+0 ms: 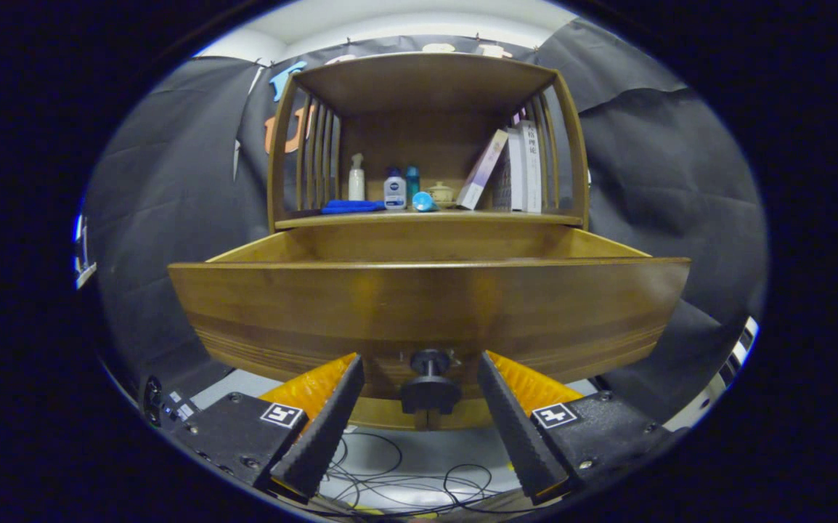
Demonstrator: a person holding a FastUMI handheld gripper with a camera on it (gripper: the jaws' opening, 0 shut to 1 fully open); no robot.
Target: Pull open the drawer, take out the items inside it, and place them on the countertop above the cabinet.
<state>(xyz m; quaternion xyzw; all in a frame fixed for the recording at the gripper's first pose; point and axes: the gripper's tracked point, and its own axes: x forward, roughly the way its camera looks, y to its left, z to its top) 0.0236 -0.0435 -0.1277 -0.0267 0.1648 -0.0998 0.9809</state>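
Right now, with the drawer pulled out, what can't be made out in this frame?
- Contents of the drawer, gripper view: its tall front panel blocks the inside, so the items to take out are hidden.
- Knob: it sits between the open fingers, gaps showing either side; how far forward it stands cannot be told.
- Books and bottles on the countertop: too small to identify further.
- Cabinet below the drawer: hidden by the front panel and gripper.

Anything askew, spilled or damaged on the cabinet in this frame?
One book on the countertop leans against the upright ones; a small blue item lies tipped. The drawer is pulled out; the tongs are open around its knob.
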